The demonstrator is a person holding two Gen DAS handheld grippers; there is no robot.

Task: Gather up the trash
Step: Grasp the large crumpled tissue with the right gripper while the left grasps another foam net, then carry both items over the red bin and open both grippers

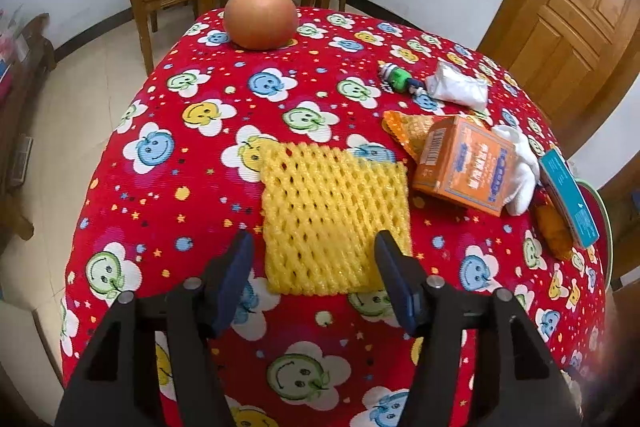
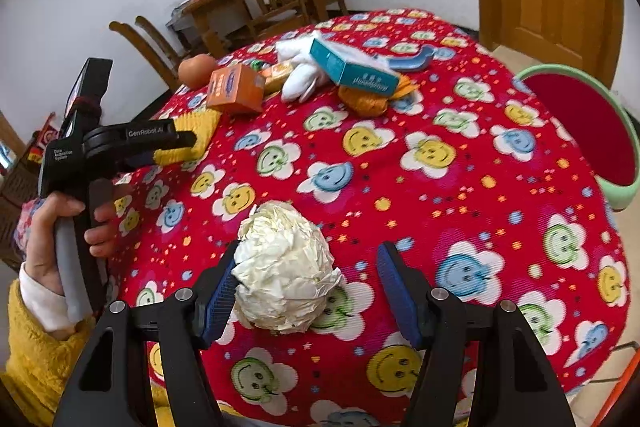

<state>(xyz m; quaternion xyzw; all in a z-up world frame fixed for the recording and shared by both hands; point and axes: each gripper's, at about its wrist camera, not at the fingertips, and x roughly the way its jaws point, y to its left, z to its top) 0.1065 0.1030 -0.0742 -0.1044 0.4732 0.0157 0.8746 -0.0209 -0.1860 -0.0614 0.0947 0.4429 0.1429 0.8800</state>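
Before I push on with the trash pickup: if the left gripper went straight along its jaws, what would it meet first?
Most likely the yellow foam net. The left gripper has its jaws open to either side of the net's near end, which lies flat on the tablecloth. Its height above the net is unclear.

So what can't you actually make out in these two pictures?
- Orange box, left wrist view: print too small to read.
- Green bin, right wrist view: cut by the table edge, bottom unseen.
- Crumpled paper ball, right wrist view: whether the left finger pad presses it is unclear.
- Orange net: mostly under the teal box.
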